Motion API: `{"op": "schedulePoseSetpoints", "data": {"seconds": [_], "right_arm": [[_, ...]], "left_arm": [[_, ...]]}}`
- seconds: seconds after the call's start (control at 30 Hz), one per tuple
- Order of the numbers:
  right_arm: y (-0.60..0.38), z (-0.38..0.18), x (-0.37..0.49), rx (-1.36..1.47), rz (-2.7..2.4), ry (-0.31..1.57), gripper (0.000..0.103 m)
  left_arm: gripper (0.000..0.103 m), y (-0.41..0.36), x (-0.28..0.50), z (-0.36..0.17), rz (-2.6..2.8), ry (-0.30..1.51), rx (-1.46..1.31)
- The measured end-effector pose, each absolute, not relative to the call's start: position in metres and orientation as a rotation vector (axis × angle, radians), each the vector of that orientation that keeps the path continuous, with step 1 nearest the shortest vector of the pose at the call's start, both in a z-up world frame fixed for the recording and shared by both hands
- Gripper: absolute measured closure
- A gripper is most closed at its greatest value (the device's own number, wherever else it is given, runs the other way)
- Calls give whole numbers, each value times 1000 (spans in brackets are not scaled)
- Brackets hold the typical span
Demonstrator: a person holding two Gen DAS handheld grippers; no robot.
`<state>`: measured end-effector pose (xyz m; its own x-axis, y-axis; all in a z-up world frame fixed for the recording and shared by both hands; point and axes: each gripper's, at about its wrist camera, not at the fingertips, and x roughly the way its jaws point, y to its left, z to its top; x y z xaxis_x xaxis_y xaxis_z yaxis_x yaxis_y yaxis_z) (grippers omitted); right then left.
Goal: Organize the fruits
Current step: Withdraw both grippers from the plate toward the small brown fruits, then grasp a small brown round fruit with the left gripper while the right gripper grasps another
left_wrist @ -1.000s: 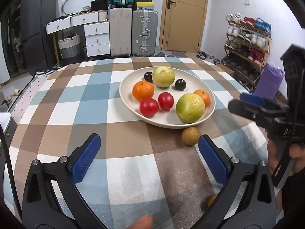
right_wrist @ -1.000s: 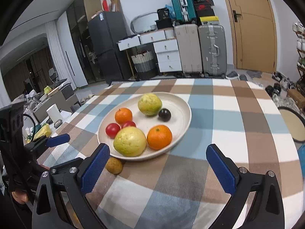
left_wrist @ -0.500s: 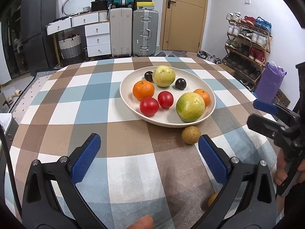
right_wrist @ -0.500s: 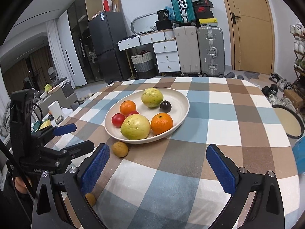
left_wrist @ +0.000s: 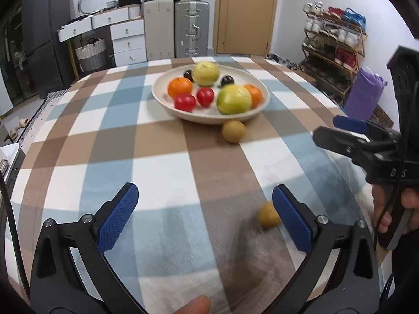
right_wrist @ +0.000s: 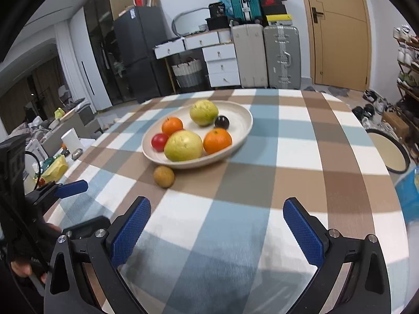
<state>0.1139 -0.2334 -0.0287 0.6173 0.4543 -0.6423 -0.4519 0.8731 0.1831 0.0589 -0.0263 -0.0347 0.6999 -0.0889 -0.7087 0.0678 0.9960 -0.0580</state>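
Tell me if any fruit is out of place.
Two small brown fruits lie on the tablecloth, not in the bowl: one beside its near rim, another by the left gripper's right finger.

A: Even, soft indoor light here, no harsh glare; the checked blue, brown and white table (left_wrist: 162, 141) shows a darker band of shade across its near part.

B: Heavy fisheye bend, though: the tan wooden door (right_wrist: 340, 31) bows, and black vignette fills the corners.

A: Motion blur in the left wrist view. The small brownish-yellow round fruit (left_wrist: 267, 218) near the lower edge is smeared, and the cloth weave streaks around it.

B: The right wrist view is sharper; the shallow cream bowl (right_wrist: 243, 120) casts a faint shadow, and the near cloth is slightly soft.
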Motion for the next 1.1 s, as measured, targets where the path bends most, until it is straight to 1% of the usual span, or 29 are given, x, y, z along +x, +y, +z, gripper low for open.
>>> {"op": "schedulePoseSetpoints", "data": {"seconds": [0.3,0.33,0.4,0.43,0.5,0.53,0.6,0.63,0.67,0.73,0.77,0.83,1.1], "right_arm": [[-236,-34,102,-18,501,786,0],[-237,-35,102,-19,502,790,0],[-236,-37,101,-25,501,796,0],[-236,-37,101,-27,500,797,0],[-235,-37,100,-30,500,798,0],[-235,-38,100,-32,501,800,0],[-234,-38,100,-38,505,804,0],[-233,-38,99,-42,505,804,0],[-233,-39,99,-45,505,804,0],[-232,-39,99,-49,507,806,0],[-232,-39,99,-51,507,807,0],[-231,-39,99,-51,506,810,0],[-234,-41,103,-27,507,826,0]], "left_arm": [[2,-51,53,-44,-148,855,9],[4,-55,54,-45,-156,864,24],[13,-61,55,-48,-181,883,41],[19,-63,55,-49,-190,894,46],[25,-66,57,-52,-202,913,55],[31,-67,57,-54,-216,921,59],[37,-70,56,-53,-238,915,67],[42,-71,55,-53,-249,913,64],[45,-71,55,-53,-252,910,64],[59,-71,54,-52,-276,904,60],[69,-71,54,-51,-295,903,56],[79,-70,54,-50,-320,905,43],[79,-56,61,-41,-318,870,-19]]}}
